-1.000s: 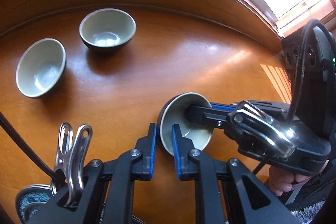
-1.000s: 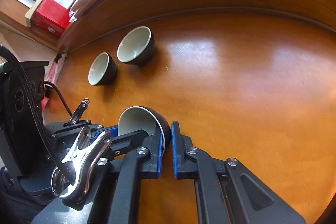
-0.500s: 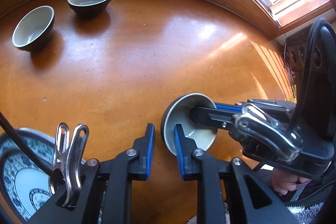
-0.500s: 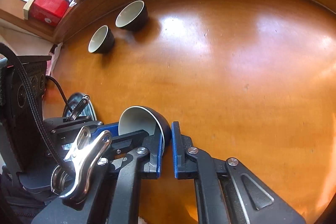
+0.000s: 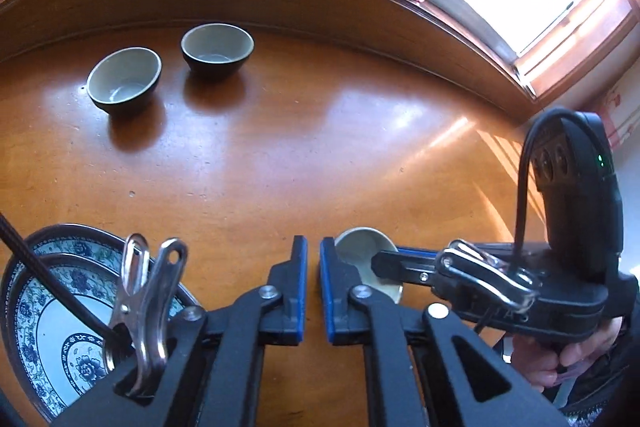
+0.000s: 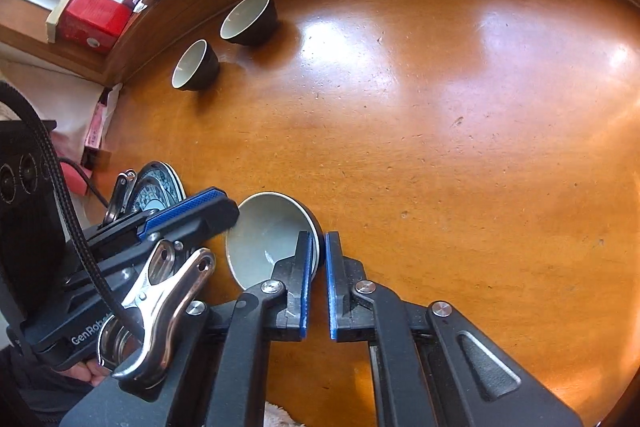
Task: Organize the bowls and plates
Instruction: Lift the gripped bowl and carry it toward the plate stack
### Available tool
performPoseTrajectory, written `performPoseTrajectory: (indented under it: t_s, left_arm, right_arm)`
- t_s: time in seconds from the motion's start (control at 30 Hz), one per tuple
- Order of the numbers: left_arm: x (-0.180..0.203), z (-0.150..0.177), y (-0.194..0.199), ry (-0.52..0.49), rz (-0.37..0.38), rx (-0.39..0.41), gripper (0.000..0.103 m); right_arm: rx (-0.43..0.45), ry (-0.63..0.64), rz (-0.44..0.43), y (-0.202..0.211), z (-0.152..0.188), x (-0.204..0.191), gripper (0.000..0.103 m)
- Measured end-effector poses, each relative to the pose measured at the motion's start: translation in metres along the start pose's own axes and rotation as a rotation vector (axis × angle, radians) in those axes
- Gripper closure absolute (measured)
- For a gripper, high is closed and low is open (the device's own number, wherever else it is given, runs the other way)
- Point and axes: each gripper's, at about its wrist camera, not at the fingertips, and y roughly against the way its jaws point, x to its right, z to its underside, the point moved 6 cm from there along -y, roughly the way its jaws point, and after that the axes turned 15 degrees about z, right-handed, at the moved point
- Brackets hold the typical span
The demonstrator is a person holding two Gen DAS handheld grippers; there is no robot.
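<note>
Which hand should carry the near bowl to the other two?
Right. The right gripper is shut on the rim of the bowl; the left gripper has just shut on nothing beside it.

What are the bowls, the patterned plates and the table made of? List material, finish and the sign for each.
Bowls: probably glazed ceramic; dark matte outside, pale glossy inside that catches the light.
Patterned plates: likely porcelain; white glaze with blue floral print and a smooth sheen.
Table: apparently varnished wood; orange-brown, with broad window glare and small dents in the surface.
</note>
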Motion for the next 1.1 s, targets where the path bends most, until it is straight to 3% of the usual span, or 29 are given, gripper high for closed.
performPoseTrajectory:
  t_s: [0.4,0.53,0.63,0.77,0.93,1.1]
  left_arm:
    - [-0.003,0.001,0.003,0.000,-0.010,-0.016,0.096]
    - [0.001,0.001,0.014,-0.004,0.054,0.035,0.083]
    - [0.001,0.000,0.020,0.002,0.103,0.070,0.083]
    - [0.003,0.006,0.009,0.015,0.120,0.014,0.084]
    - [-0.003,0.012,-0.010,0.038,0.022,-0.061,0.089]
    - [0.000,0.011,-0.016,0.051,-0.006,-0.078,0.095]
  right_arm:
    - [0.048,-0.016,0.010,0.015,0.001,0.007,0.095]
    - [0.072,-0.063,-0.021,0.024,0.003,0.017,0.095]
    - [0.077,-0.102,-0.059,0.027,0.006,0.024,0.095]
    - [0.060,-0.103,-0.087,0.025,0.010,0.024,0.095]
    - [0.050,-0.111,-0.117,0.022,0.011,0.024,0.095]
    - [0.044,-0.115,-0.147,0.020,0.009,0.022,0.095]
